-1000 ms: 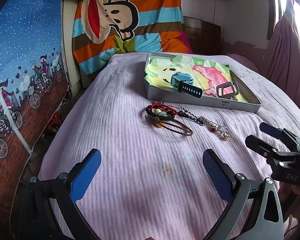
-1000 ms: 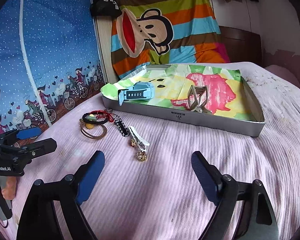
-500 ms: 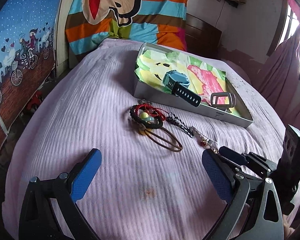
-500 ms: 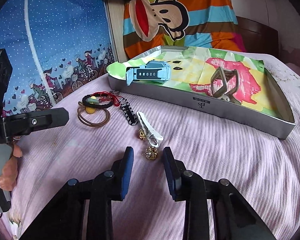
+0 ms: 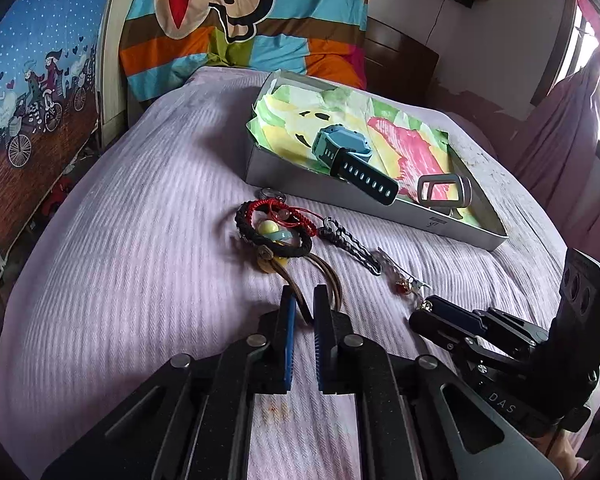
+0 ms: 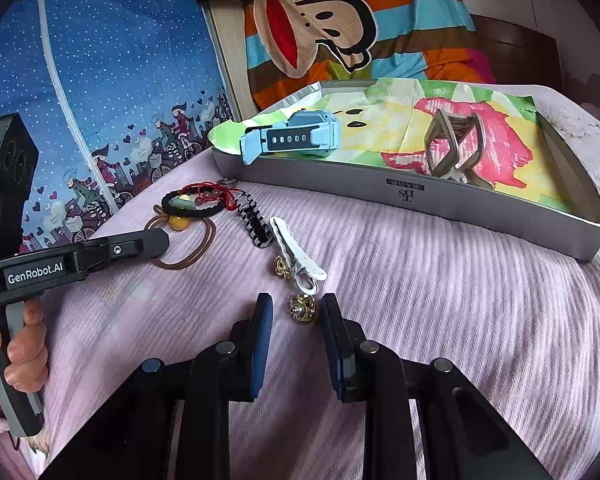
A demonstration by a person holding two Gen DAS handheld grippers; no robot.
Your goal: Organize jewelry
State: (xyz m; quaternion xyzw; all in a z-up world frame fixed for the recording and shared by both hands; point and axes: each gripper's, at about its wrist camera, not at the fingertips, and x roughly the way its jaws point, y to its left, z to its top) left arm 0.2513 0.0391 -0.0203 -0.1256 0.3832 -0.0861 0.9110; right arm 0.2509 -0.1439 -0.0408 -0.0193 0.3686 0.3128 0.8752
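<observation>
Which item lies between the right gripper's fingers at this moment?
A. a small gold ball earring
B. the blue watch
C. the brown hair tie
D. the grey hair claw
A: in the right wrist view the gold ball earring sits on the bedspread between the right gripper fingers.

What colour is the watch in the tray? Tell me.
Light blue watch, dark strap; right wrist view.

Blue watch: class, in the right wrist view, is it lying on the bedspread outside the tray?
No, the blue watch lies inside the tray, on its colourful paper lining.
</observation>
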